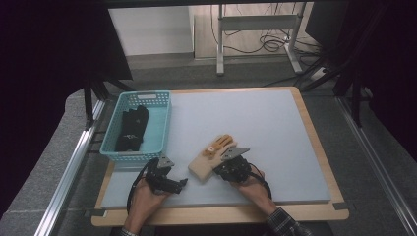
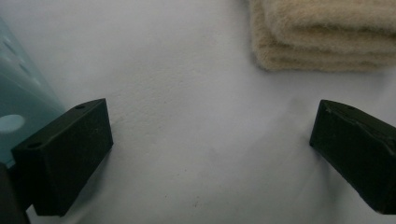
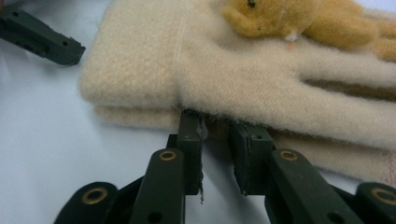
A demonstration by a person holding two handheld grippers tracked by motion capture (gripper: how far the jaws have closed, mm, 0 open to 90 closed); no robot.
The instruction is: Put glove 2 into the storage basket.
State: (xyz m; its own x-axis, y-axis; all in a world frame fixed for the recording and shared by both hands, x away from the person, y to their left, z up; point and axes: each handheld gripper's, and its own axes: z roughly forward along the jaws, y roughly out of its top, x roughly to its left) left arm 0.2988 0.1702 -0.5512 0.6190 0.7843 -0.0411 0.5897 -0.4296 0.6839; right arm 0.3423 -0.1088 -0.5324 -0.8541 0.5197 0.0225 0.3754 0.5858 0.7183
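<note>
Narrowly parted at the cream gloves' (image 3: 261, 88) edge, nothing yet clamped, the right claw (image 3: 219, 135) is seen on the tabletop (image 1: 255, 123), the left claw (image 2: 210, 149) wide apart, black gloves (image 1: 132, 129) already binned in the basket (image 1: 161, 129).

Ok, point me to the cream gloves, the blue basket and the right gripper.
cream gloves (image 1: 202, 166), high view, on the cuff.
blue basket (image 1: 163, 127), high view, on its right wall.
right gripper (image 3: 215, 140), right gripper view, between its jaw tips.

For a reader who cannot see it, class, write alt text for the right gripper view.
A pair of stacked cream woolly gloves lies on a pale mat, the right gripper at their near edge, jaws slightly apart. A tan toy bear decorates the top glove; the left gripper's jaw tip shows top left.
</note>
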